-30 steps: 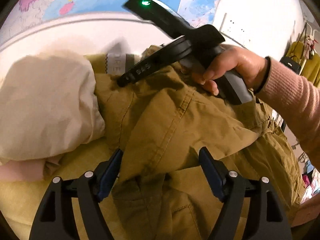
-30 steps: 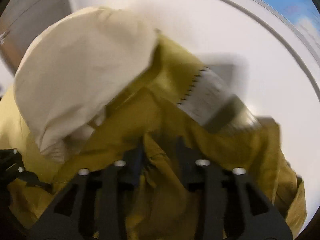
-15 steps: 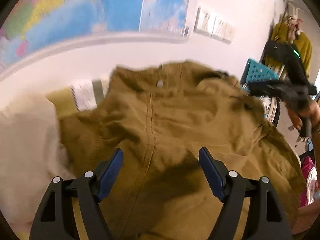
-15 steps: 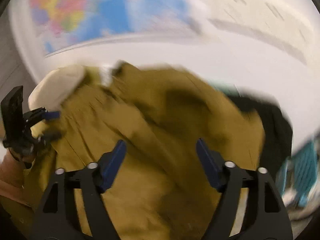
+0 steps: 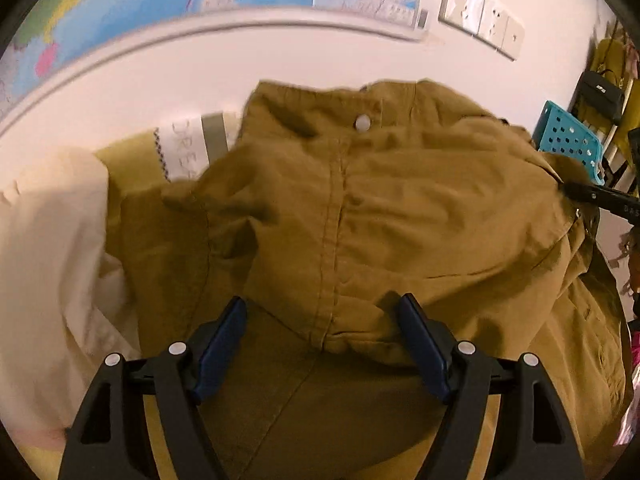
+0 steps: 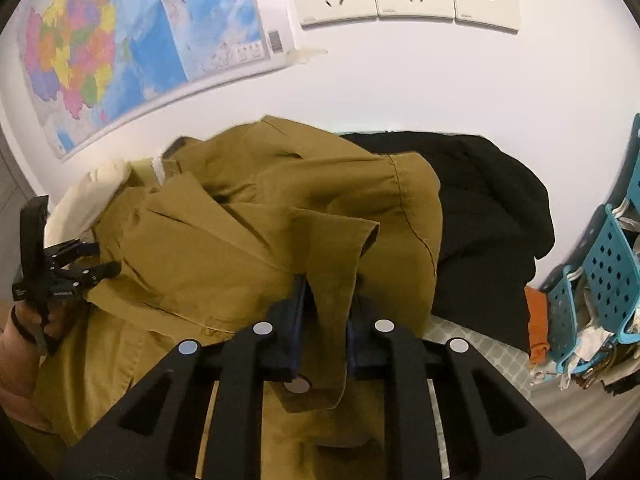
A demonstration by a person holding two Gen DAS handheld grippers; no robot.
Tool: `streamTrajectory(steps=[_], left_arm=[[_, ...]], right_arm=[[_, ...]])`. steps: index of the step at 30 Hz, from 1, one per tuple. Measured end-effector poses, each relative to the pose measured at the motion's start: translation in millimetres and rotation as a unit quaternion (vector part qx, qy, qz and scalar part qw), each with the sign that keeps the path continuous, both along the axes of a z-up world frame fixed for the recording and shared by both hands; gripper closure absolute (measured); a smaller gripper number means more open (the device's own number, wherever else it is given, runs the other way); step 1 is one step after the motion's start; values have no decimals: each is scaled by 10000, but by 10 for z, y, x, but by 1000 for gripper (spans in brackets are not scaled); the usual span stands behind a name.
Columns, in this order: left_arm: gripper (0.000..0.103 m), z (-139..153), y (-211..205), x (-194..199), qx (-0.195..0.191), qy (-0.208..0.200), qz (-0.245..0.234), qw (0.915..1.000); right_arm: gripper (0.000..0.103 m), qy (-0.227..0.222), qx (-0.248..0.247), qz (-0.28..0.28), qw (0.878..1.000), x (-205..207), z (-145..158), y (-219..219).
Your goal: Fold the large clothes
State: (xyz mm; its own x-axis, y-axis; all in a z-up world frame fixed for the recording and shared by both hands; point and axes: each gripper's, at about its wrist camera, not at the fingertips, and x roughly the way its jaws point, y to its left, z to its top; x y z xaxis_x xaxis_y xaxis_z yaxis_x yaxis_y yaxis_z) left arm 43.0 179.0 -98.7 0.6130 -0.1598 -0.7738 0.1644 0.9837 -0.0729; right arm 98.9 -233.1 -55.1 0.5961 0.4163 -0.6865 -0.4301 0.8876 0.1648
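Two claws are working the olive jacket point(image 5: 400, 208), which is lying bunched on the surface. Right claw point(image 6: 324, 320), having swung across from the cream bundle point(image 5: 48, 248), is closing on a jacket flap; left claw point(image 5: 322, 344) is hovering wide open. Spreading is beginning.

There are one olive jacket point(image 6: 248, 240), one cream garment point(image 5: 48, 272), one black garment point(image 6: 488, 220), two grippers.

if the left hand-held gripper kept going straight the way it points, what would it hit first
Probably the olive-brown cotton jacket: its folded edge lies right ahead of the open left hand-held gripper, though depth is unclear.
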Motion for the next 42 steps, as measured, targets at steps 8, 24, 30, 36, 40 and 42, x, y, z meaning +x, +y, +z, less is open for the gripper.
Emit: streamTrajectory(steps=[8, 24, 30, 36, 40, 42], left_arm=[[21, 355, 222, -638, 27, -616, -51, 9981], [18, -130, 786, -1997, -1296, 533, 263, 9898], [12, -162, 704, -2214, -1977, 778, -92, 9771], [10, -221, 601, -2425, -2844, 1052, -537, 9514], [10, -256, 566, -2450, -3175, 1211, -590, 9386], [8, -245, 519, -2443, -3046, 1160, -638, 9432]], right_arm=[[49, 222, 73, -388, 9990, 35, -189, 11], [18, 832, 1240, -327, 9882, -1259, -466, -1015], [14, 1081, 1529, -72, 9823, -1612, -615, -1094], [10, 1173, 1650, 323, 9788, -1856, -746, -967], [11, 1286, 2230, 806, 9629, -1967, -775, -924], [12, 1312, 2286, 908, 9604, -1996, -804, -891]])
